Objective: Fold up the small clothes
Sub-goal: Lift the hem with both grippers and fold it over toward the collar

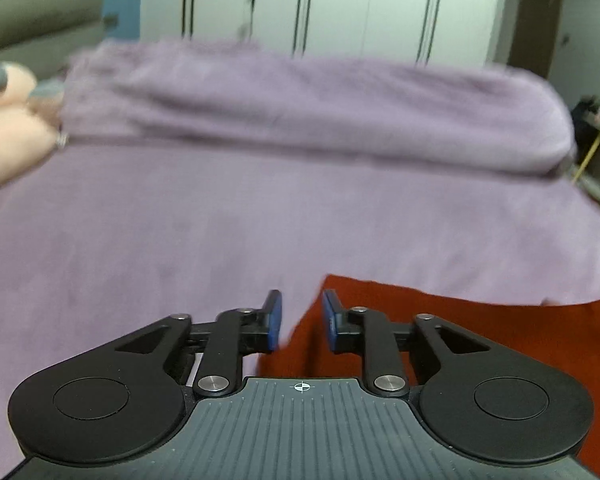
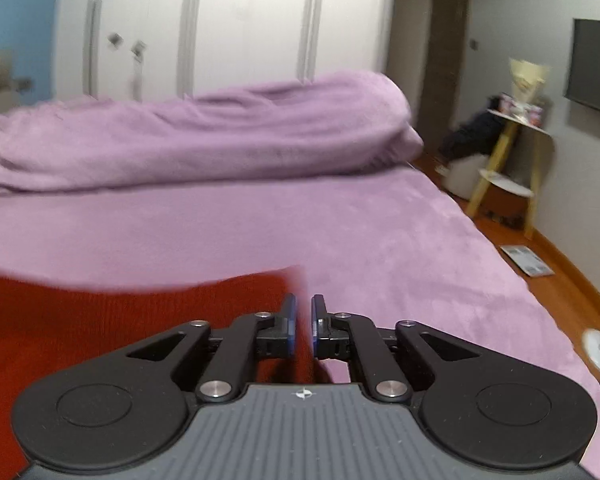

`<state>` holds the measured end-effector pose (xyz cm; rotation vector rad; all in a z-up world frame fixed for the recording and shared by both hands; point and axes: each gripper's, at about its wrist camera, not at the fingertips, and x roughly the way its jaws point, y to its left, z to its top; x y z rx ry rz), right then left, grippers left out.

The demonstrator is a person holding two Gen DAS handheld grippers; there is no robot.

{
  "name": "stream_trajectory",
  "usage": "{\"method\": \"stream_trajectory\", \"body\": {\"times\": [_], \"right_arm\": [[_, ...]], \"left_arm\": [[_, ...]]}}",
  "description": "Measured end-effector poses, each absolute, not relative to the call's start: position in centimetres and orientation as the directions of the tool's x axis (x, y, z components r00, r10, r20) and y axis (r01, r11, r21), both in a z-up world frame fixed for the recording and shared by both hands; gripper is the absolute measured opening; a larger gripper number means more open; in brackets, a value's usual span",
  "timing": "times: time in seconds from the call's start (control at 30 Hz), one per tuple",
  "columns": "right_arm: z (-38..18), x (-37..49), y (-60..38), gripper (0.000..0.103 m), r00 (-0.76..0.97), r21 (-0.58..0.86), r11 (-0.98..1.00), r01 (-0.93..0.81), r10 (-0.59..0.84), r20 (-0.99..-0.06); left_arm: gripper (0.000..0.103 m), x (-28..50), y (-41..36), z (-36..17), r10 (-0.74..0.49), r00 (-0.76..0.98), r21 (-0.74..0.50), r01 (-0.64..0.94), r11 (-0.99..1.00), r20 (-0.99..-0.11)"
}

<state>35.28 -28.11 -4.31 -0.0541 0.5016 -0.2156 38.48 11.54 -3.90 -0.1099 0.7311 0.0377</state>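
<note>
Red garment (image 1: 440, 336) lies flat on the lilac bedspread (image 1: 180, 220) directly under both grippers, its long axis seeming to run across the bed from one gripper to the other; its far edge is straight, its knit finely ribbed. Left gripper (image 1: 301, 320) stands over its left corner, jaws parted by a narrow gap, nothing pinched. Right gripper (image 2: 303, 326) stands over its right corner, jaws barely apart, pads clear of cloth. Beyond, a rolled plush lilac blanket (image 2: 204, 136) lies crosswise; white wardrobe doors (image 2: 240, 28) stand behind.

Left hand-held gripper (image 1: 301, 320) and right hand-held gripper (image 2: 303, 326) both slightly parted.
</note>
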Motion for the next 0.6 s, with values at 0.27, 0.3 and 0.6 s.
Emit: {"method": "stream_trajectory", "body": {"times": [0.27, 0.3, 0.6], "right_arm": [[-7.8, 34.0, -21.6, 0.017, 0.823, 0.463, 0.877, -0.127, 0.354, -0.444], [-8.4, 34.4, -20.0, 0.017, 0.795, 0.495, 0.850, -0.179, 0.421, -0.436], [-10.8, 34.8, -26.4, 0.017, 0.850, 0.334, 0.940, -0.072, 0.233, -0.472]], "left_arm": [[0.063, 35.7, 7.2, -6.1, -0.199, 0.790, -0.253, 0.058, 0.966, -0.579], [0.063, 36.2, 6.6, -6.6, -0.205, 0.785, -0.263, 0.056, 0.963, -0.584], [0.065, 37.0, 8.8, -10.8, -0.092, 0.788, -0.203, -0.043, 0.978, -0.609]]}}
